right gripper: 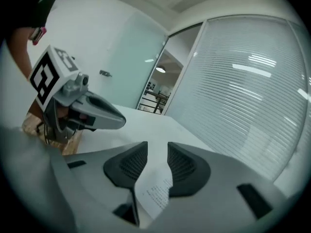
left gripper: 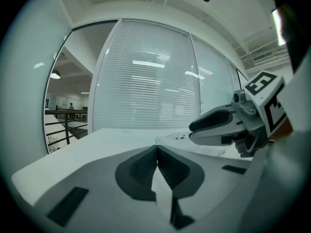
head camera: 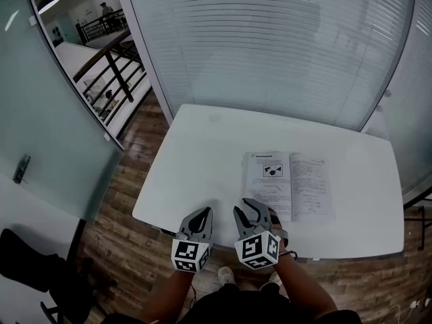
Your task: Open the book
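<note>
1. Head view. Looks down on a white desk with the book lying flat on its near right part, spread at two printed pages, so judged already open. Finds the left hand-held gripper low over the near edge, well left of the book and touching nothing, probably parked out of the way. Finds the right hand-held gripper at the book's near left corner, nose just over the bottom of the left page, a natural spot for letting go of a leaf.

2. Left gripper view. Shows the jaws together, ribbed pads meeting at the tips with nothing pinched between them and only bare desk beyond. Points roughly level across the desk toward the blinds. Catches the right hand-held gripper at the right, hanging just above the book's near page.

3. Right gripper view. Shows the jaws apart, with a clear gap between the pads. Reveals a strip of printed page low in that gap with neither pad pressing it, so reads as free rather than gripped. Cannot tell whether that paper lies flat or stands slightly lifted. Catches the left hand-held gripper at the upper left, off the book. Suggests little left beyond backing away without snagging the leaf.
</note>
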